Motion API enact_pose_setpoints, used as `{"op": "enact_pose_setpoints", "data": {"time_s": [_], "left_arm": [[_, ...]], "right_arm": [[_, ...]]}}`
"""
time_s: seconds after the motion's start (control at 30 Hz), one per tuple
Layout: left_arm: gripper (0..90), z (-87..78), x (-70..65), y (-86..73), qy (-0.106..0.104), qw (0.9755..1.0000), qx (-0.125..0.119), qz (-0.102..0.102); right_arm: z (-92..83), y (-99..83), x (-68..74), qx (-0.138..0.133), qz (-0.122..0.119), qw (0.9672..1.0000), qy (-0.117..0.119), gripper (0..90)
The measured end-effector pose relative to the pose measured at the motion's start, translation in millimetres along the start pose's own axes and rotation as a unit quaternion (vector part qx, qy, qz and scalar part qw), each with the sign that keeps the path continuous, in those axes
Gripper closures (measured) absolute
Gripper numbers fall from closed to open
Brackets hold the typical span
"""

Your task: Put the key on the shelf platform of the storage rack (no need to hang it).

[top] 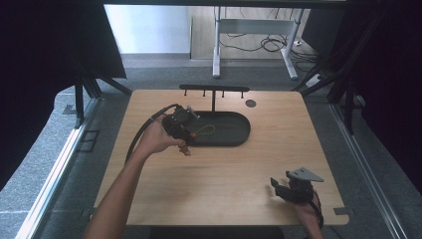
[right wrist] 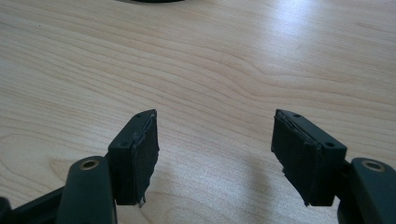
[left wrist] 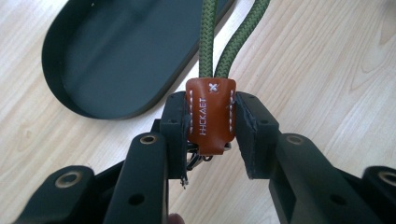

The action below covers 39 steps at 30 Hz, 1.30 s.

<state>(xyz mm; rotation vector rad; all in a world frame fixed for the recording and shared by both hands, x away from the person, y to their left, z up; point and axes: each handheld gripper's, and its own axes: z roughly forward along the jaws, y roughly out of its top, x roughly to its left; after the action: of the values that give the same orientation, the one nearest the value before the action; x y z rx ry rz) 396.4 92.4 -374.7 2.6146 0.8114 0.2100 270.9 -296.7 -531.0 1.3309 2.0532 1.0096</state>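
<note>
The brown leather tab of a green cord keychain is clamped in the left gripper jaws beside the black oval tray, its placing judged unfinished, while the right gripper is held wide open and empty over the counter.

The table is overlooked from above, while its wood is viewed closely along each gripper's jaws, the dark tray being shared

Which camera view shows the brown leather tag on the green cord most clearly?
The left gripper view: the leather tag sits large between the left gripper's jaws, with its stitching and lettering readable. In the high view the tag is a tiny brown spot below the hand, while the green cord lies in the black tray.
</note>
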Motion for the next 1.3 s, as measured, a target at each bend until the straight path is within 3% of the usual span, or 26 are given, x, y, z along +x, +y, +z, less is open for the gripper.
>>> {"op": "enact_pose_setpoints", "data": {"time_s": [0.4,1.3], "left_arm": [[66.5,2.0,-0.1,20.9,0.006,0.9999,0.007,0.010],[66.5,8.1,1.4,39.8,0.012,0.9995,0.023,0.017]], "right_arm": [[0.0,-0.2,0.7,0.000,-0.002,1.0000,-0.001,32.1],[-3.6,2.6,5.1,-0.012,-0.001,0.9999,0.002,32.4]]}}
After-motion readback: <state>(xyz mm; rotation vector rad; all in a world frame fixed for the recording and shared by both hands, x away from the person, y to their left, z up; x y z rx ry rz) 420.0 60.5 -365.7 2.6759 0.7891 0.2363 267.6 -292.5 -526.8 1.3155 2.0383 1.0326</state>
